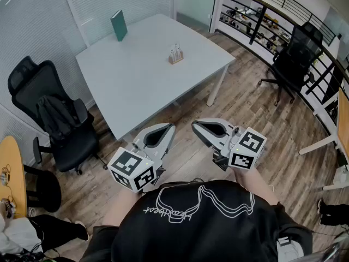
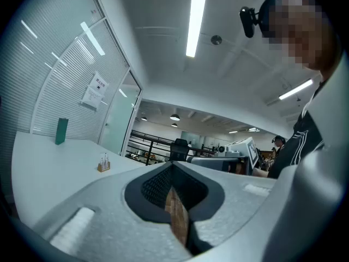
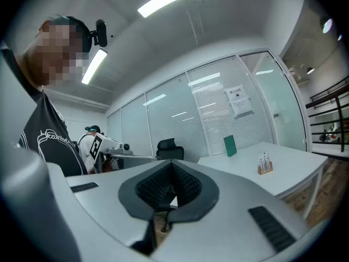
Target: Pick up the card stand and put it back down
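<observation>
Nothing's actually happening with the card stand yet. It's sitting upright on the white counter, out toward the far right part of the top and not far from that edge, with its little cards poking up out of a wooden base. Both grippers are well short of it, hanging over the wood floor off the counter's near corner, close to the person's body. The left gripper and right gripper are each pressed fully together with nothing in them, and each gripper view shows the two fingers meeting with only a dark slit between. What matters for the reach is that the stand lies far and ahead, roughly between the two of them. The grippers are toed in toward each other, so it shows left of centre in the left gripper view and right of centre in the right gripper view. Neither one is aimed at it. I honestly can't call one hand nearer, it looks about even. The base's long side seems to run diagonally across the counter, but it's too small to be sure. My guess is whoever goes for it has to swing outward, open up, and cross most of the counter first. The green book stands well off at the far left, out of the way.
</observation>
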Demonstrator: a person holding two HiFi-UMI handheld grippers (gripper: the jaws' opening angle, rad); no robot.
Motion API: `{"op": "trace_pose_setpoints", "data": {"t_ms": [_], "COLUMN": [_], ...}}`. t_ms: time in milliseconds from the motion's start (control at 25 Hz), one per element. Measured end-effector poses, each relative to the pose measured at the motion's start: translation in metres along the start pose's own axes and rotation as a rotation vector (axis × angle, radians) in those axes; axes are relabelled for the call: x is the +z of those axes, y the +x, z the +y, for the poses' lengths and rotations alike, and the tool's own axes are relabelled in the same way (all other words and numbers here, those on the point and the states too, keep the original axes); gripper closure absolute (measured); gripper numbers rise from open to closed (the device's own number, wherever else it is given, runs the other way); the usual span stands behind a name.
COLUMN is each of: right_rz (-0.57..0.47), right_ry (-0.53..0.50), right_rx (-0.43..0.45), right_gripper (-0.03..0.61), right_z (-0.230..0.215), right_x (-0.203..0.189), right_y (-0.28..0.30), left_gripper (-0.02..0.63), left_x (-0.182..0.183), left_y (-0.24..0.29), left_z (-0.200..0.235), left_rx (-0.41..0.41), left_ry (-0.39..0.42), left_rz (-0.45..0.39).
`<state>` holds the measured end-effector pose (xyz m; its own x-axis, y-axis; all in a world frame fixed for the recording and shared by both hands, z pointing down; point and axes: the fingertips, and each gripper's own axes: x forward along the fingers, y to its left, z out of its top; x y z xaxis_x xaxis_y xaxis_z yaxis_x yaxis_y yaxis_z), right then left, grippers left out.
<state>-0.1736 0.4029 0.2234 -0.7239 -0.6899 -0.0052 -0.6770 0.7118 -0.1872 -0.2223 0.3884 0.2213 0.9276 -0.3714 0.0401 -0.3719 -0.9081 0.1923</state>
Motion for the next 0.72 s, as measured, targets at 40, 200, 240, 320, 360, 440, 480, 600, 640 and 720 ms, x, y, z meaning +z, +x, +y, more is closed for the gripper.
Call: {"op": "trace_pose_setpoints", "data": {"t_ms": [40, 200, 240, 320, 360, 440, 480, 600, 640, 720], "right_rz": [0.001, 0.001, 0.002, 0.005, 0.005, 0.007, 0.012, 0.023, 0.018, 0.002], "right_ry": [-0.001, -0.003, -0.004, -0.008, -0.011, -0.025, -0.036, -0.044, -0.035, -0.01], "right_rx": [-0.001, -0.007, -0.009, -0.018, -0.023, -0.034, -0.041, -0.069, -0.074, -0.075], "right_gripper": [0.571, 0.571, 0.571, 0.571, 0.571, 0.571, 0.571, 0.571, 0.57, 0.571], "right_z": [0.002, 0.005, 0.005, 0.004, 0.003, 0.003, 0.003, -0.004, -0.008, -0.016], "right_x": [0.0, 0.0, -0.001, -0.003, -0.003, -0.005, -0.007, -0.013, -0.014, -0.016], "right_y": [0.002, 0.005, 0.005, 0.003, 0.003, 0.003, 0.004, 0.002, 0.001, 0.0], "left_gripper": [0.6, 0.6, 0.601, 0.601, 0.6, 0.601, 0.601, 0.601, 0.6, 0.601], "left_x": [0.001, 0.002, 0.001, -0.001, -0.001, -0.002, -0.003, -0.006, -0.007, -0.01], "left_y": [-0.002, -0.008, -0.008, -0.008, -0.007, -0.007, -0.007, -0.002, 0.001, 0.004], "left_z": [0.001, 0.004, 0.004, 0.005, 0.006, 0.009, 0.01, 0.011, 0.011, 0.013], "left_rx": [0.0, -0.001, -0.003, -0.008, -0.01, -0.015, -0.019, -0.031, -0.035, -0.038], "left_ry": [0.0, -0.002, -0.004, -0.007, -0.009, -0.012, -0.013, -0.008, -0.004, 0.002], "left_rz": [-0.001, -0.006, -0.006, -0.008, -0.009, -0.012, -0.012, -0.008, -0.006, -0.004]}}
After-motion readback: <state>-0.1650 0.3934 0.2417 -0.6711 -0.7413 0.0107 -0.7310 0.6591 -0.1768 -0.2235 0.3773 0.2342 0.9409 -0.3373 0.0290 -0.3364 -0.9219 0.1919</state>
